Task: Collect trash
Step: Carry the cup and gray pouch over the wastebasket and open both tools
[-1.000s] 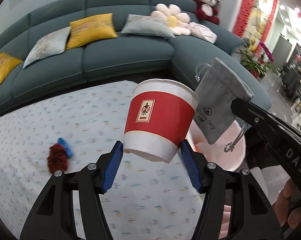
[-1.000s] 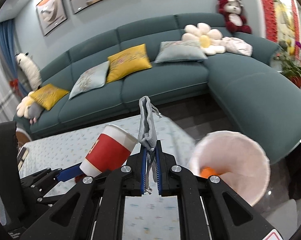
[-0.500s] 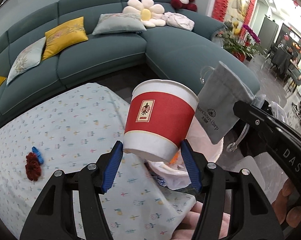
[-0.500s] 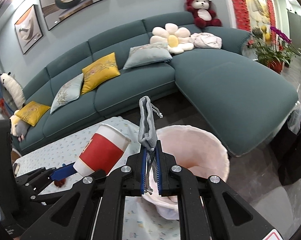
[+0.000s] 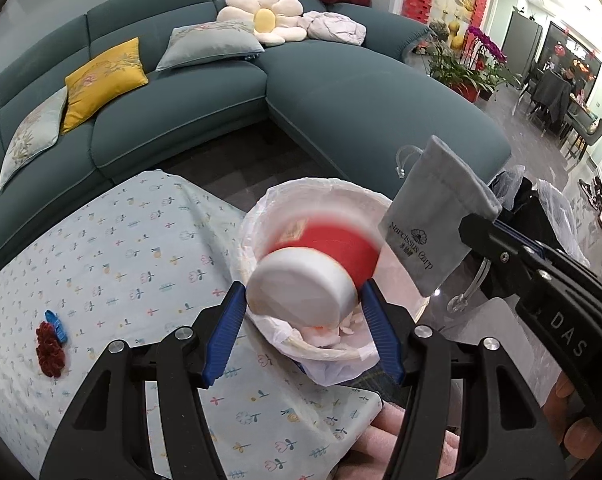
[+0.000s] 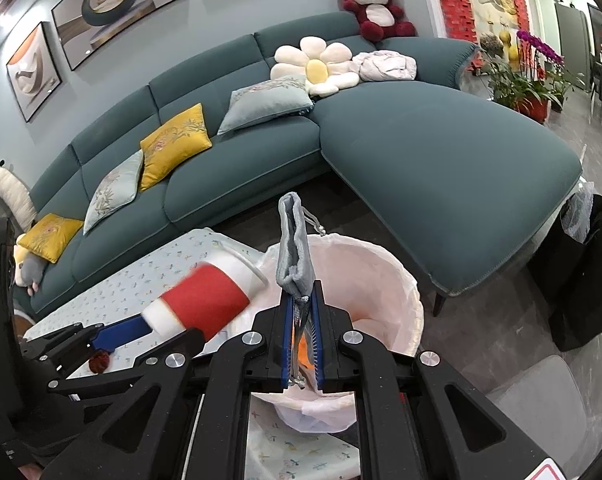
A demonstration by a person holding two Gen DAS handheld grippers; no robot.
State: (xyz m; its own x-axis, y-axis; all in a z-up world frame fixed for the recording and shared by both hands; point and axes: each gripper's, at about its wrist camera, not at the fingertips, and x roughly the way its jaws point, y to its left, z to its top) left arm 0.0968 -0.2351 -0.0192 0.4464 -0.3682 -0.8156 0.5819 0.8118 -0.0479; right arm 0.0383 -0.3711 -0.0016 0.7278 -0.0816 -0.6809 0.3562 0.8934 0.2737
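Over bin (image 5: 261, 216), left tongs (image 5: 303, 322) parted, cup (image 5: 313, 276) loose

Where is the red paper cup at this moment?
The red paper cup is tipped over the lined trash bin, between the left gripper fingers, left of the grey pouch.

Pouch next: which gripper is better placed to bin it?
Right. The right gripper already pinches the pouch directly over the bin; the left gripper sits beside the blurred cup.
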